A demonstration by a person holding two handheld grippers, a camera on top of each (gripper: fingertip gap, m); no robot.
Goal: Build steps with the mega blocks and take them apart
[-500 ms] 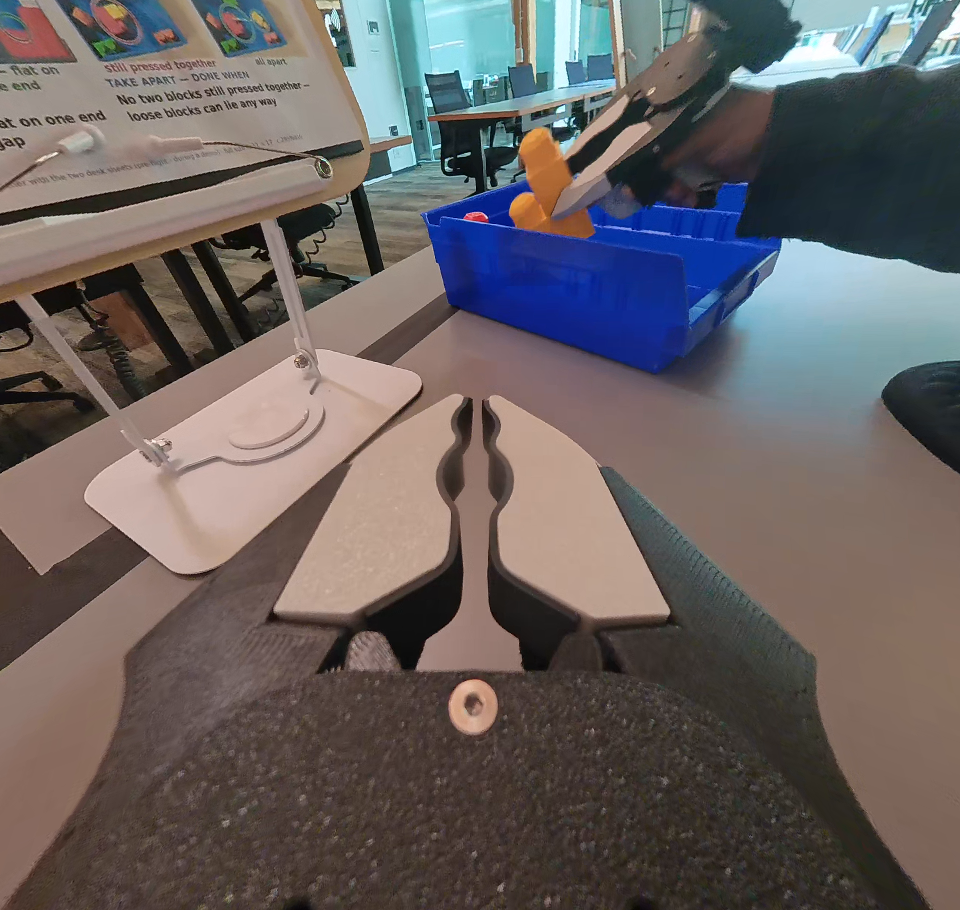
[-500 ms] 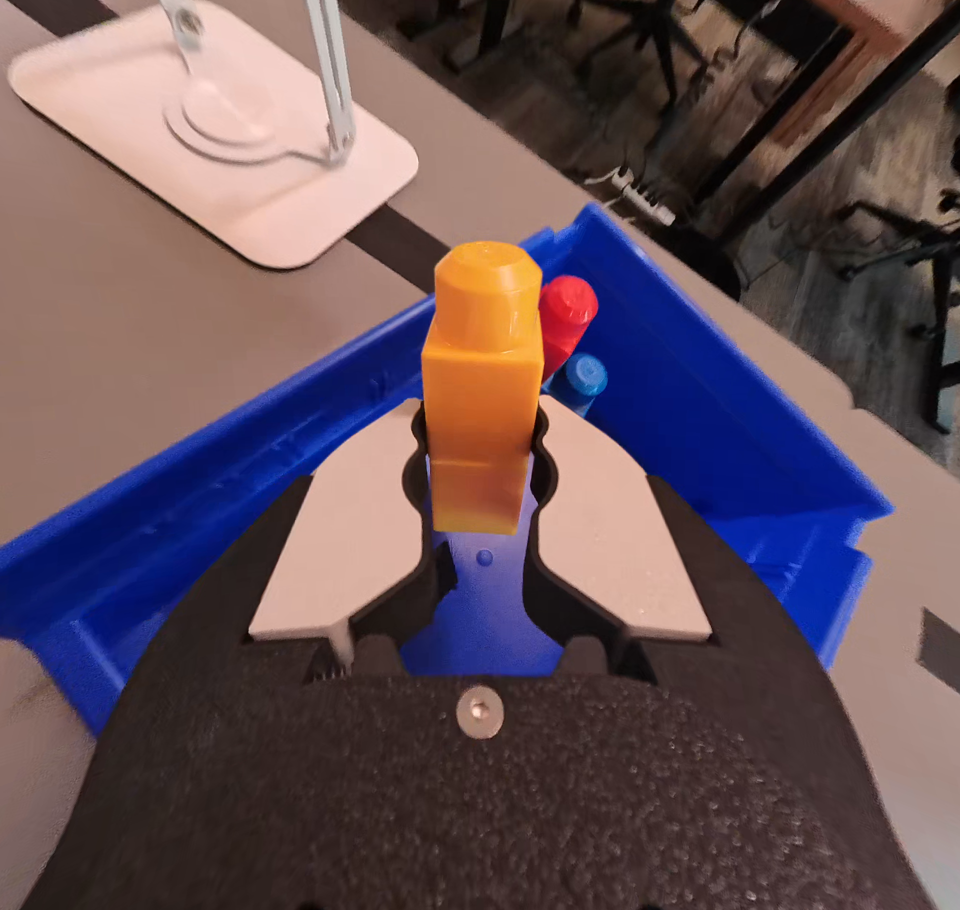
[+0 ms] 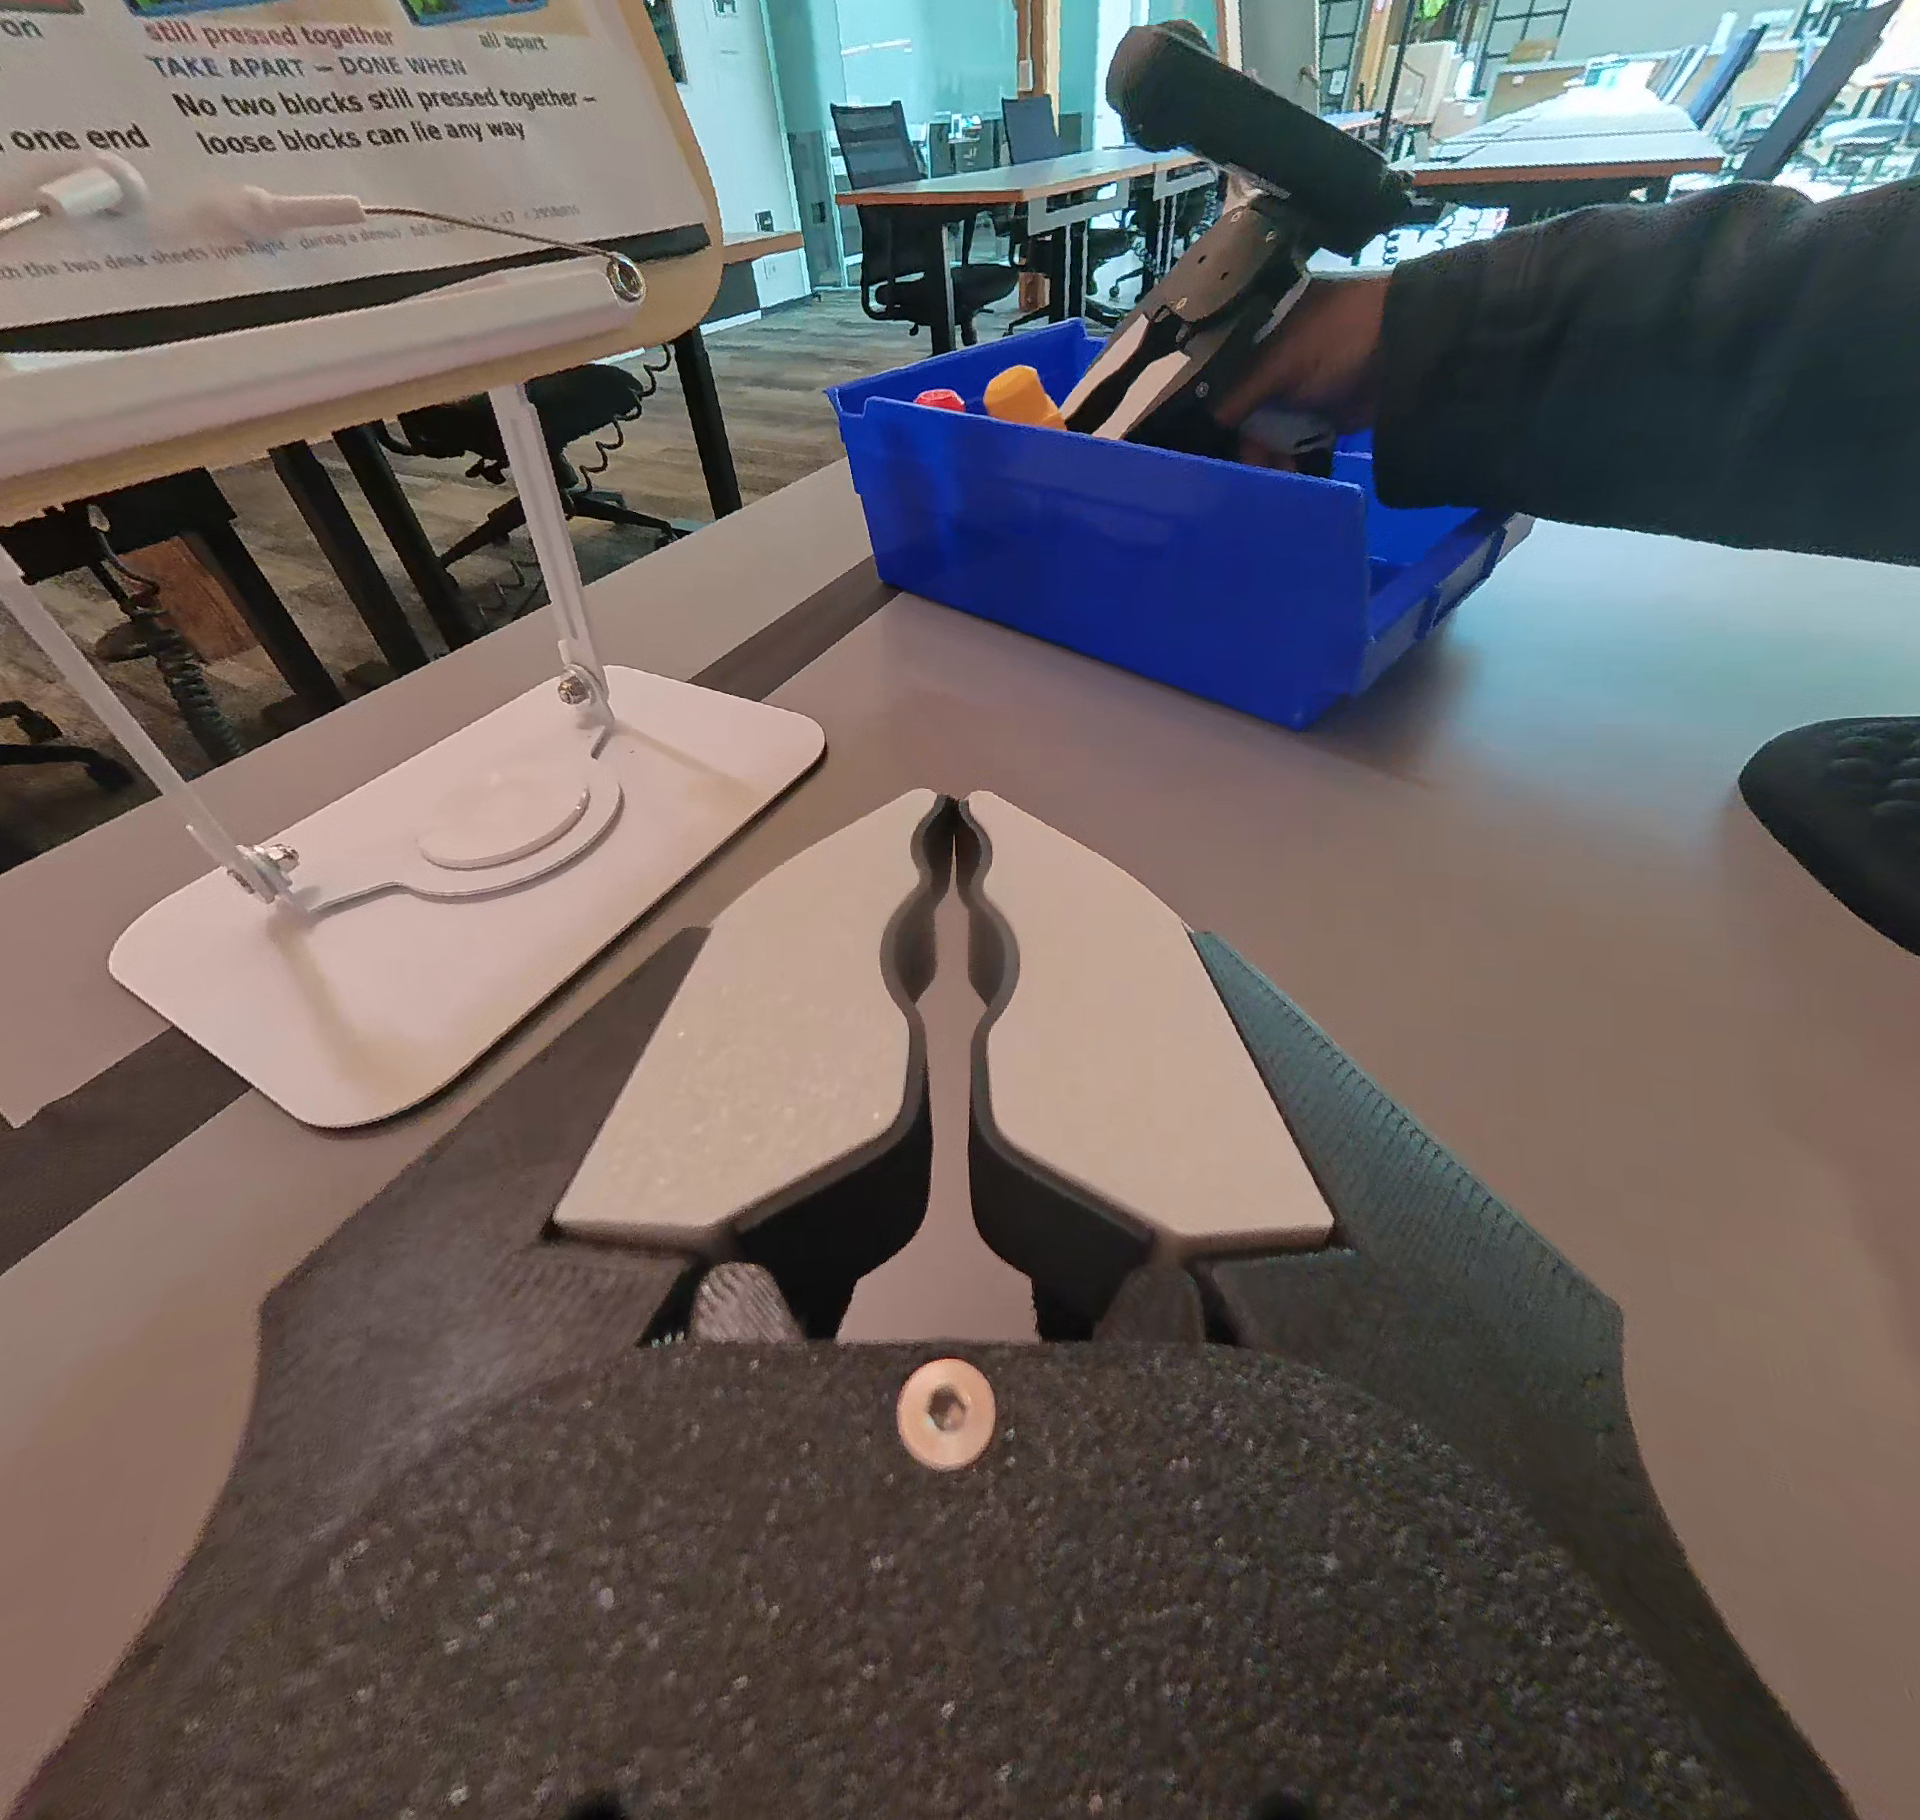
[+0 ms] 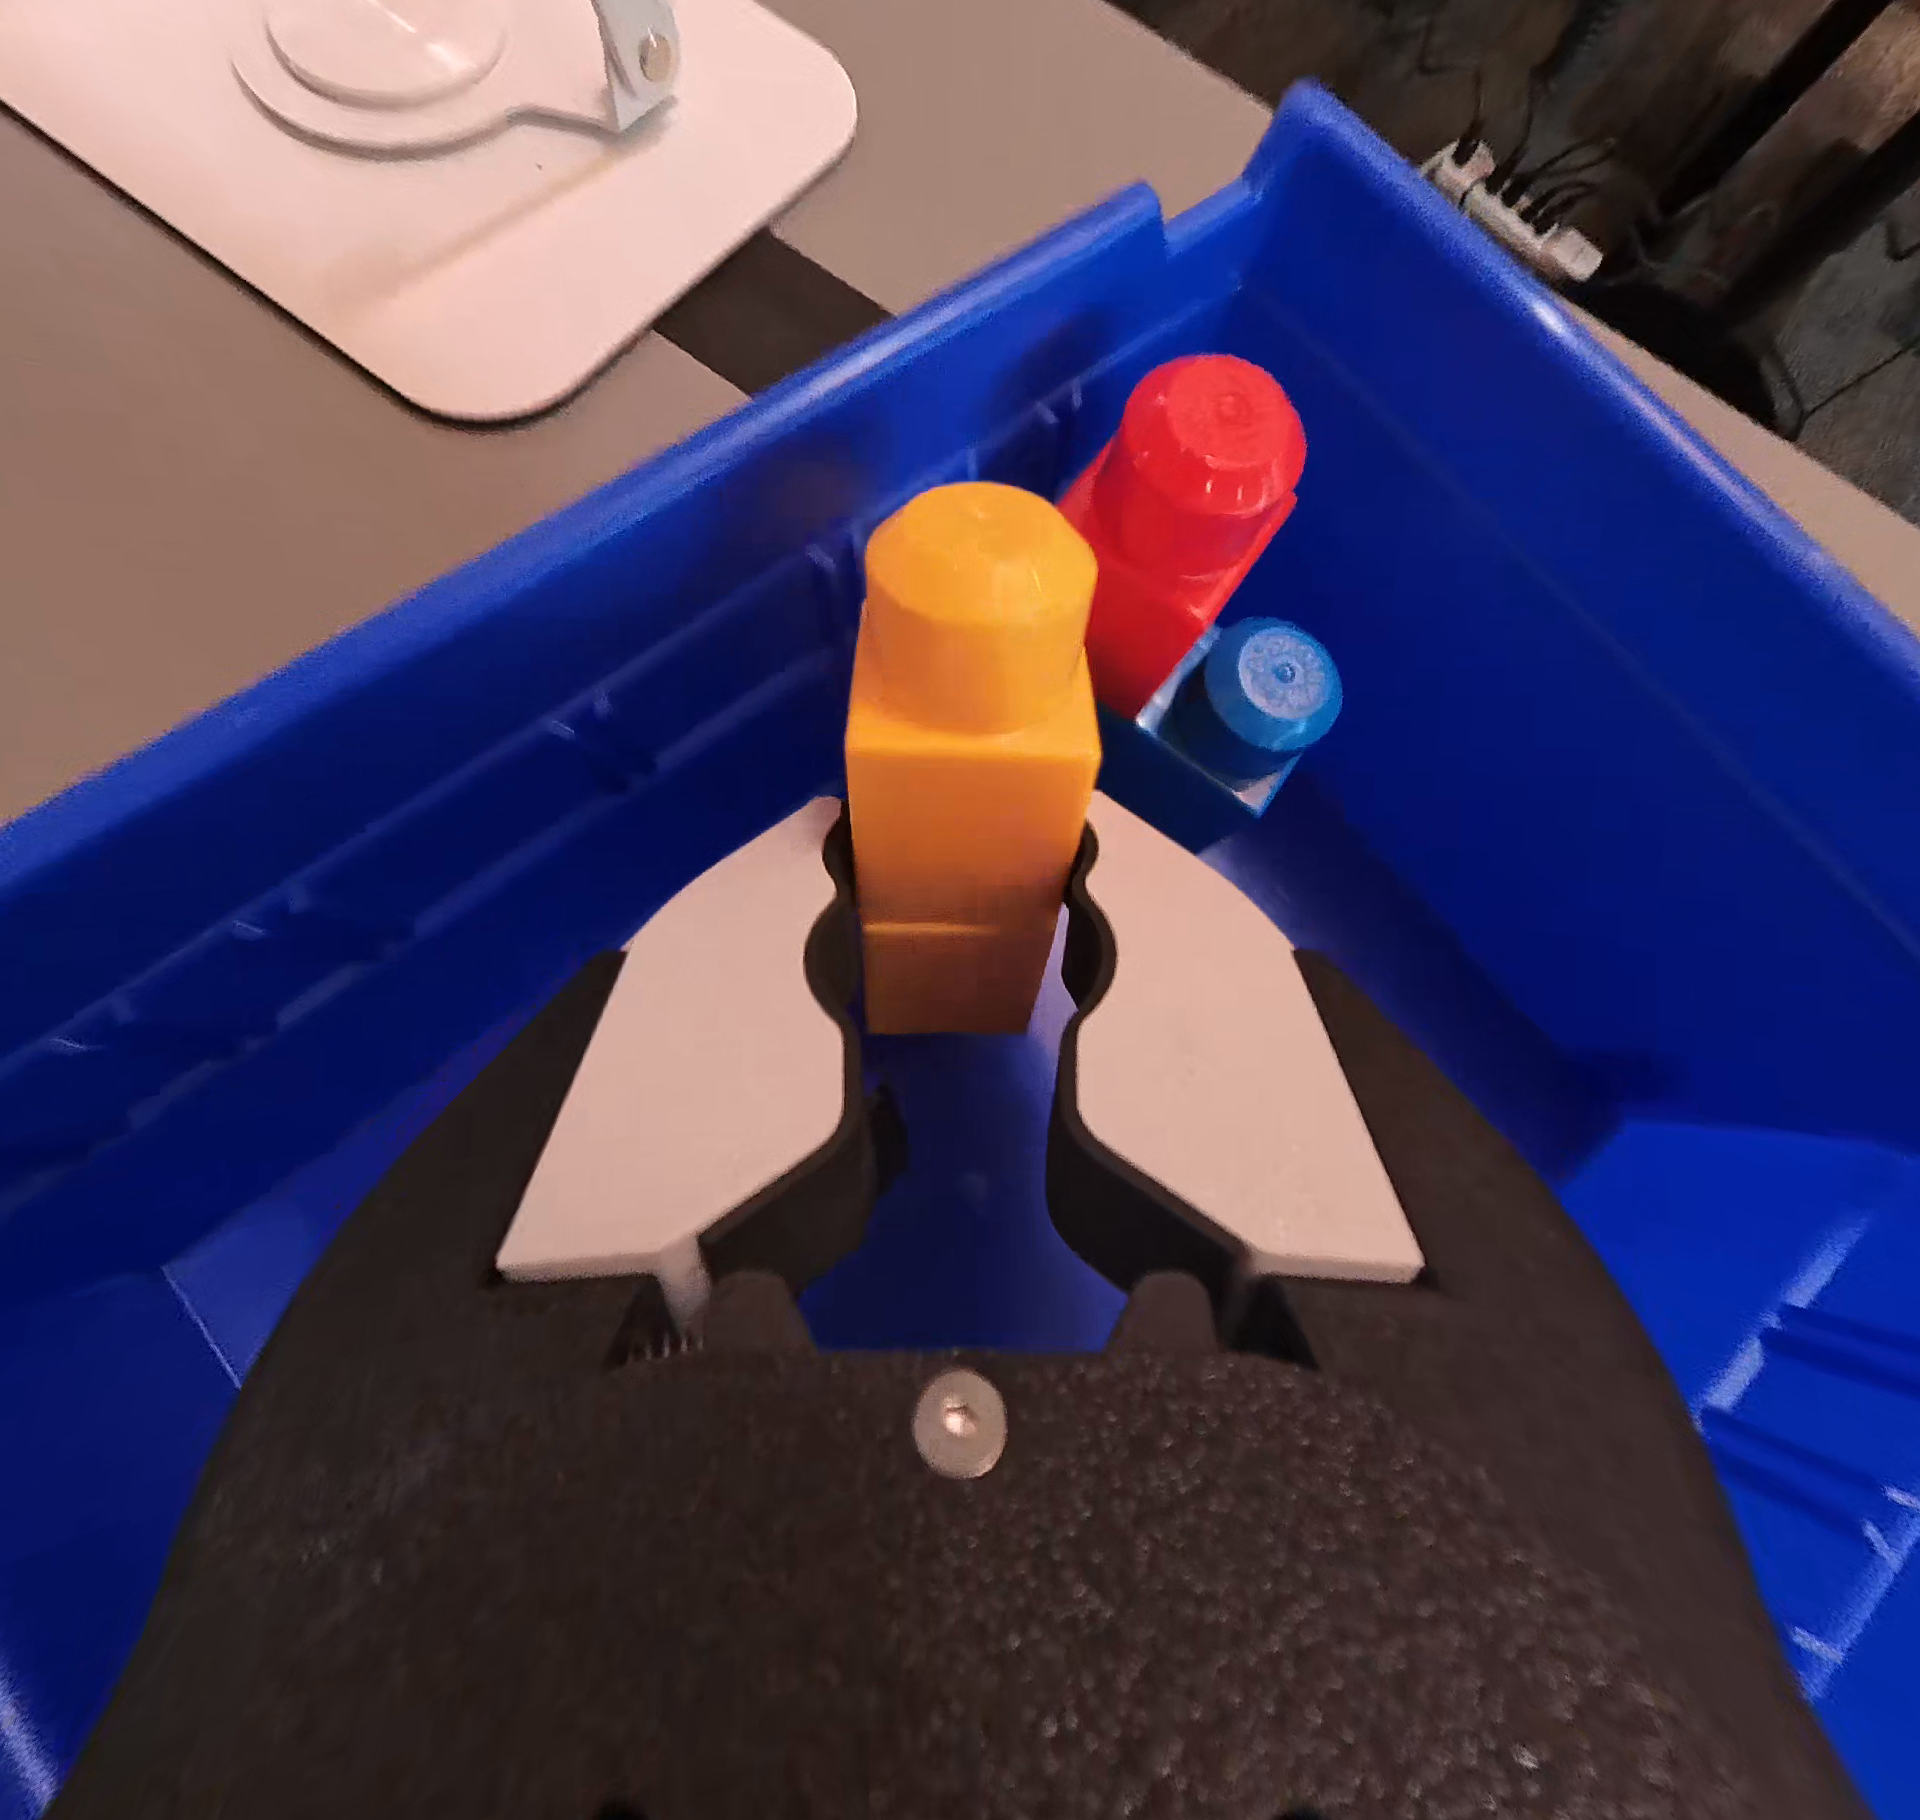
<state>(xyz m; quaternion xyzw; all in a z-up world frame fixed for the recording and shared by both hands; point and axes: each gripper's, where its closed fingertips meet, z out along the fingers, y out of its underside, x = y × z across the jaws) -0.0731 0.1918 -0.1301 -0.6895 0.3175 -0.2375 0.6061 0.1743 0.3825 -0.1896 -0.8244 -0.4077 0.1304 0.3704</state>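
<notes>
Right gripper pinching orange single-stud block by its lower sides, stud pointing away, held inside blue bin. Red block and blue block sit in the bin's far corner at 1 o'clock of the orange one, close beside it. Left gripper empty, fingers pressed together, low over grey table; white stand base at its 10 o'clock

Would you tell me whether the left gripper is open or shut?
Shut: the left gripper fingertips meet, with nothing between them.
</notes>
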